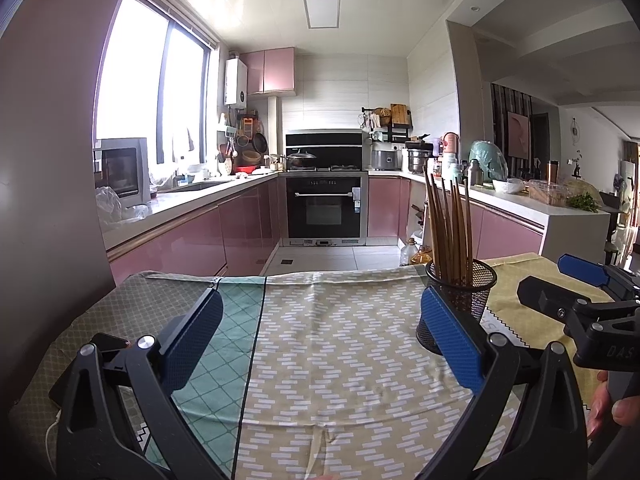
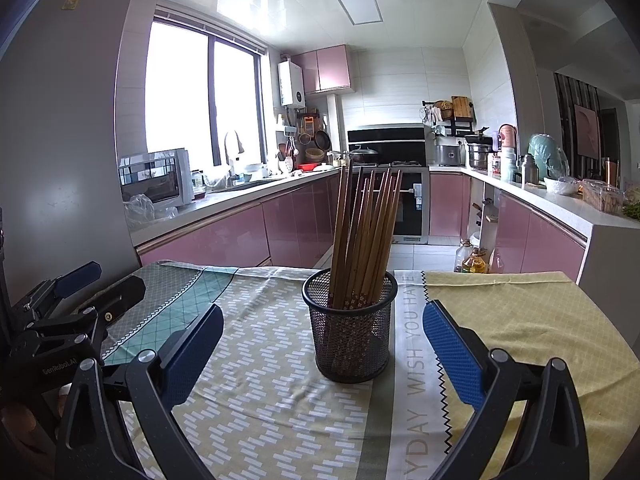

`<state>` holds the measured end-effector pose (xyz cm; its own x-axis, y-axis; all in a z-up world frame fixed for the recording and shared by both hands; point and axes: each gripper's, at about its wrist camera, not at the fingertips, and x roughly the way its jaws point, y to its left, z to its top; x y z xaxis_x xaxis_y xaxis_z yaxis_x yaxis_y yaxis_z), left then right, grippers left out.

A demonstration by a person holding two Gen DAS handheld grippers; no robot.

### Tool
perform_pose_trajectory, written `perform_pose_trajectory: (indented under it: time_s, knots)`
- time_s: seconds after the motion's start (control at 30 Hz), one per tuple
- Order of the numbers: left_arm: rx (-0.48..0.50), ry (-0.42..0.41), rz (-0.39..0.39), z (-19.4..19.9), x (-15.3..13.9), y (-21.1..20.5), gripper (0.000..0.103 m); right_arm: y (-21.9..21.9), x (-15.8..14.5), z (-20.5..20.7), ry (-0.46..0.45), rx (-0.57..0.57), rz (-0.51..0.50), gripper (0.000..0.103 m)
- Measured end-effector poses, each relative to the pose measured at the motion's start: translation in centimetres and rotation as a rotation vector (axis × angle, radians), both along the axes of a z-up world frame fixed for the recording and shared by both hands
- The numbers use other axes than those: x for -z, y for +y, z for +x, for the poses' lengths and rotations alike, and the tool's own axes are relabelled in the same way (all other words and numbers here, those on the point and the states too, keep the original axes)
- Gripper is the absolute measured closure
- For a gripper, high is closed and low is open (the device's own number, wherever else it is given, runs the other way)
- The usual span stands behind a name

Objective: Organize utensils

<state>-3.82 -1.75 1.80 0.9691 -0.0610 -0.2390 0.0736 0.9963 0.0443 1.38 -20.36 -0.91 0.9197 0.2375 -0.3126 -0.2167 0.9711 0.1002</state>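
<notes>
Blue-padded jaws on both tools stand wide apart and hold nothing. Right gripper (image 2: pixel 323 350) is lined up on the black mesh holder (image 2: pixel 349 330), which sits between its fingers but clear of both pads, at 12 o'clock in the right wrist view; the wooden chopsticks (image 2: pixel 366 236) stand bunched inside it, fanning slightly at the tips. Left gripper (image 1: pixel 320 340) faces bare patterned tablecloth (image 1: pixel 320 360); from its camera the holder (image 1: pixel 464 292) sits at 2 o'clock, just behind its right finger, and the other tool shows at 3 o'clock with a person's fingers (image 1: pixel 616 400) on its handle. Judgement: no loose utensils lie on the cloth, so the gathering looks done or near done; the step in hand may be placing or straightening the holder. Any next grasp on it calls for a level, centred closing low on the mesh wall, since the tall sticks make it top-heavy. Room: open cloth at 9 to 11 o'clock of the holder, more at 3 o'clock. Far table edge lies near, just past the holder at 12 o'clock, with floor and oil bottles (image 2: pixel 472 258) beyond; pushing forward risks a drop.
</notes>
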Motion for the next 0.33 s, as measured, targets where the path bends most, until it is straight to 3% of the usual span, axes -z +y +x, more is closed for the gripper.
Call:
perform_pose_trajectory:
  time_s: [0.2,0.3,0.33]
  knots:
    - [-0.012,0.052,-0.009,0.8,0.5,0.2,0.005,-1.2,0.5,0.6,0.034,0.019,-0.004,0.006]
    - [-0.014,0.11,-0.018,2.0,1.0,1.1,0.005,-3.8,1.6,2.6,0.15,0.059,-0.014,0.006]
    - [-0.023,0.14,-0.014,2.6,1.4,1.4,0.005,-3.8,1.6,2.6,0.15,0.059,-0.014,0.006]
